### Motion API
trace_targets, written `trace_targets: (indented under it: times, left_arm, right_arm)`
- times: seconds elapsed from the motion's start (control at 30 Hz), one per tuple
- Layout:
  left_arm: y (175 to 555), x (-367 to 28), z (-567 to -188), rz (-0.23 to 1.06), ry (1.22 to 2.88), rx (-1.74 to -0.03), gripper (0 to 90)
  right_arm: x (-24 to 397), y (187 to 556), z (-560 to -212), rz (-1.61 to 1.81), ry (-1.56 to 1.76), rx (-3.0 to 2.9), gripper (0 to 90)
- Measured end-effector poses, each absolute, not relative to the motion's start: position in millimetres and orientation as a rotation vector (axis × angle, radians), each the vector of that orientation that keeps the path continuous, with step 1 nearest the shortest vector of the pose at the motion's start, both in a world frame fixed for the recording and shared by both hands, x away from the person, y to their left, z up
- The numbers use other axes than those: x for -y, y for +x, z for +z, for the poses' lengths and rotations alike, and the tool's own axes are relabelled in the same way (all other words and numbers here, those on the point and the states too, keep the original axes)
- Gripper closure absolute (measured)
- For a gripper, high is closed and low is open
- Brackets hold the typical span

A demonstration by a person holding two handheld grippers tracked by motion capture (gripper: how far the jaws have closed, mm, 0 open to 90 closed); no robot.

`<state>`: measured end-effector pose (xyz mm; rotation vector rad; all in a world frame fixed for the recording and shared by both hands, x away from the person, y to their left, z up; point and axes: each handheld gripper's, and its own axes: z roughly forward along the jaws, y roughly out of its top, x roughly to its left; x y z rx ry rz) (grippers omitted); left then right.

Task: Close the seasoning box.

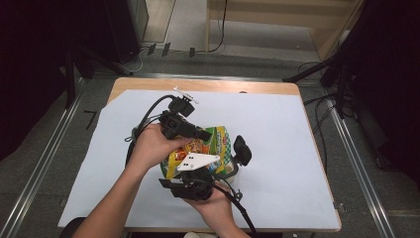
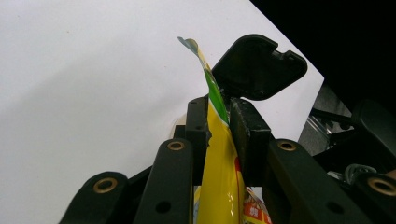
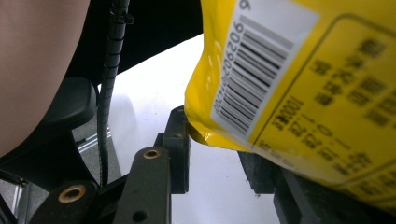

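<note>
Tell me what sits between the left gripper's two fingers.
In the left gripper view, the left gripper has the thin yellow and green edge of the snack bag pinched between its fingers; nothing else lies there.

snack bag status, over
Left gripper shut on the top edge of the yellow snack bag. Right gripper at the bag's lower corner, grip unclear. Bag between both hands over the white table cover. Nothing in the way.

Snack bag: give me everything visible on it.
The snack bag is glossy yellow film with green trim and printed food pictures; its back carries a white barcode panel and printed text. It looks puffed and sits mid-table over the white sheet. The left gripper pinches its thin edge between both pads; the right gripper's jaws flank a lower corner.
</note>
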<state>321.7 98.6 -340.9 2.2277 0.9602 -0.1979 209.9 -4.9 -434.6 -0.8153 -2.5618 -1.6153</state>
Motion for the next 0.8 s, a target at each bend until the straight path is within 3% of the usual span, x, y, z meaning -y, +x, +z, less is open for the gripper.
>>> trace_targets:
  times: [0.17, 0.4, 0.8]
  left_arm:
    - [318, -100, -342, -0.204, 2.232, -0.947, 79.0]
    - [320, -109, -347, -0.237, 2.234, -0.961, 79.2]
    - [323, -109, -352, -0.296, 2.225, -0.952, 79.6]
  right_arm:
    - [4, 210, -438, -1.61, -0.812, 2.543, 67.1]
    - [3, 209, -448, -1.606, -0.814, 2.55, 59.2]
    - [4, 212, -458, -1.603, -0.801, 2.55, 57.2]
